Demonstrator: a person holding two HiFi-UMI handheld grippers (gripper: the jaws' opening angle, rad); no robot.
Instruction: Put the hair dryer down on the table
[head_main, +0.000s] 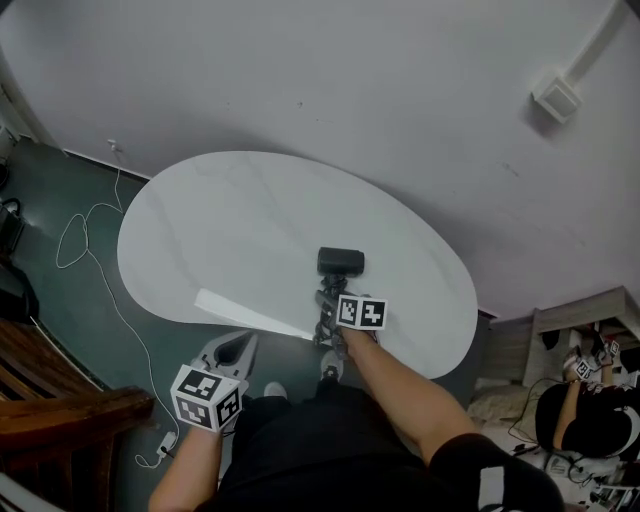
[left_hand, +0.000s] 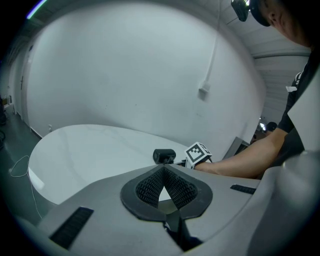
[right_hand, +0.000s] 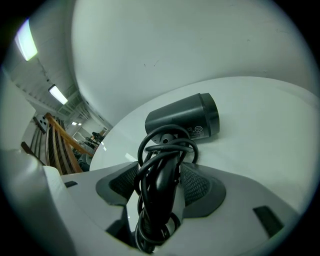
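White wall (head_main: 400, 80), dark floor (head_main: 100, 330) (1 white cable (head_main: 75, 235)), wooden furniture (head_main: 60, 410).

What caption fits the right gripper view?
Hair dryer lying on the white table, its handle between the right gripper's open jaws.

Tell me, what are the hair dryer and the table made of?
The hair dryer looks like dark matte plastic: smooth moulded body with a printed label. Its cord looks rubbery, bending in loops. The table is white, smooth and faintly glossy; maybe laminate or stone, hard to tell.
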